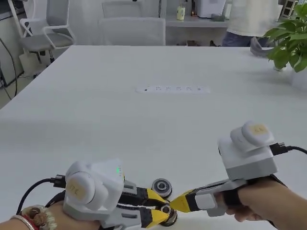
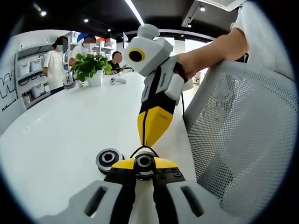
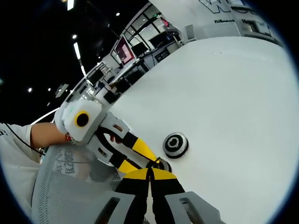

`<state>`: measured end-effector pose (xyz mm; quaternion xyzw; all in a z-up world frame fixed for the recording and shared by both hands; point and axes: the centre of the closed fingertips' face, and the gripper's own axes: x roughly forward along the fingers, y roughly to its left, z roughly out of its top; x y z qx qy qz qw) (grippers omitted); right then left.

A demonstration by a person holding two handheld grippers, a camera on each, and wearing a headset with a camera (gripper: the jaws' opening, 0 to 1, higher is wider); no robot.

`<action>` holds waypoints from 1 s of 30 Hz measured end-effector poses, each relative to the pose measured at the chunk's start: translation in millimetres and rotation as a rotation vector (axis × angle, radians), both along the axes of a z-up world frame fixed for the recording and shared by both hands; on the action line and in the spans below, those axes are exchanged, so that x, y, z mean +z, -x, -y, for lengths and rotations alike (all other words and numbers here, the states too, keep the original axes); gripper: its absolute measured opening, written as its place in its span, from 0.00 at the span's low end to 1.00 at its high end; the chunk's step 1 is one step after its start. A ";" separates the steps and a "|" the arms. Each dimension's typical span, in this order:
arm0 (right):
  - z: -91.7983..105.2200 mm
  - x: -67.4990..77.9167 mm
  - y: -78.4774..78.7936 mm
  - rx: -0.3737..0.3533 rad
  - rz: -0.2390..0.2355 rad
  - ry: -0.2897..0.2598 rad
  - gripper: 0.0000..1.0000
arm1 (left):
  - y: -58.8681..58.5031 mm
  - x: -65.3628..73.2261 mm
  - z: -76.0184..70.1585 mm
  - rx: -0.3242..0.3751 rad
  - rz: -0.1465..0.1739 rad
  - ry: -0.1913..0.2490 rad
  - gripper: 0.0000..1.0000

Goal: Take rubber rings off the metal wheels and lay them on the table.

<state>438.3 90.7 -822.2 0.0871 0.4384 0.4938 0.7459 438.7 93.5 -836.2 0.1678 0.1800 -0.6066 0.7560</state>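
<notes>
Holding wheel point(image 2: 144, 161) between two grippers, near edge of table point(image 1: 153, 124).
Clamped on wheel, left gripper point(image 2: 144, 166); pinched shut on thin black ring point(image 2: 138, 150), right gripper point(image 3: 149, 171), ring drawn out from wheel's rim to yellow tips. Flat on table just beside left jaws, second wheel point(image 1: 161, 187). At far corner, plant point(image 1: 288, 43).

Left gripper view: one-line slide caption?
Left gripper clamps a metal wheel, right gripper pinches its rubber ring; second wheel lies beside.

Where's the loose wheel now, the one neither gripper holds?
Head view, bottom centre: the loose wheel lies on the table just beyond the left gripper, which clamps the other wheel.
</notes>
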 end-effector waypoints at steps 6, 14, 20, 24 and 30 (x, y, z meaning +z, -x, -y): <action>2.8 -5.5 -0.2 -0.004 0.007 0.031 0.00 | -0.6 0.1 0.0 0.021 -0.023 0.006 0.07; 4.9 -7.0 -2.2 -0.008 0.005 0.034 0.00 | 0.9 0.4 0.3 0.023 -0.064 0.003 0.10; 5.9 -7.2 -2.7 -0.009 0.004 0.032 0.00 | 2.7 1.1 1.0 0.013 -0.072 -0.024 0.12; 6.6 -7.2 -2.8 -0.012 0.003 0.031 0.00 | 3.8 1.4 -1.5 0.013 -0.095 -0.042 0.11; 8.8 -7.0 -4.5 -0.025 -0.003 0.026 0.00 | 1.1 1.1 -9.1 0.038 -0.119 -0.052 0.13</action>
